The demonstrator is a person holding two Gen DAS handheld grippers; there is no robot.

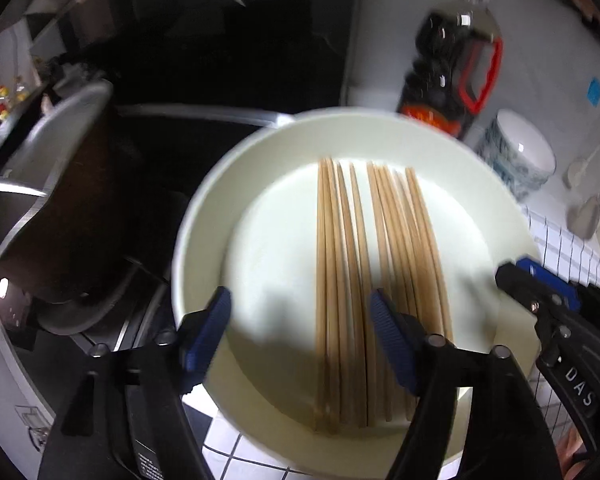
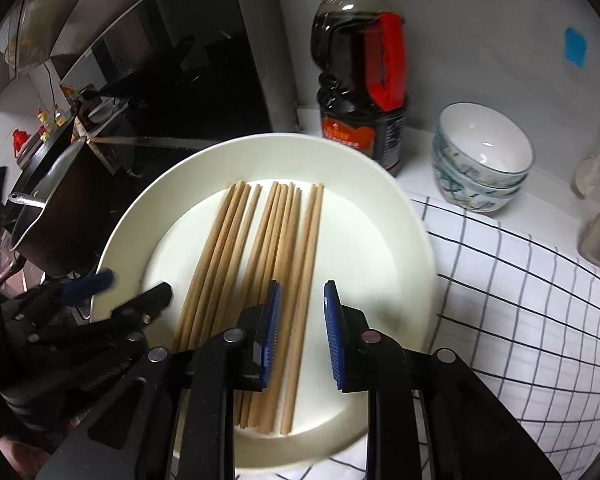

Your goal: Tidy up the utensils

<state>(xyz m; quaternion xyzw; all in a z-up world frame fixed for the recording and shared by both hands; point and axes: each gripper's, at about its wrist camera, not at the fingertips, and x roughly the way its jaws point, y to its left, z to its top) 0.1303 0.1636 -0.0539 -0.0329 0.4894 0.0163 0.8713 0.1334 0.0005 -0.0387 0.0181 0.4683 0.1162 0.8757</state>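
left gripper (image 1: 300, 340) fingers spread, right gripper (image 2: 302, 336) narrower

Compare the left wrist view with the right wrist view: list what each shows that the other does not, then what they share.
Only the left wrist view shows the left gripper from behind, open over the chopsticks, with the right gripper entering at the right edge.

Only the right wrist view shows the right gripper's own jaws, slightly apart, pads touching nothing, and the stacked bowls' white inside.

Both show the white plate, the chopsticks lying on it, the dark sauce bottle, the checked cloth and the dark pot.
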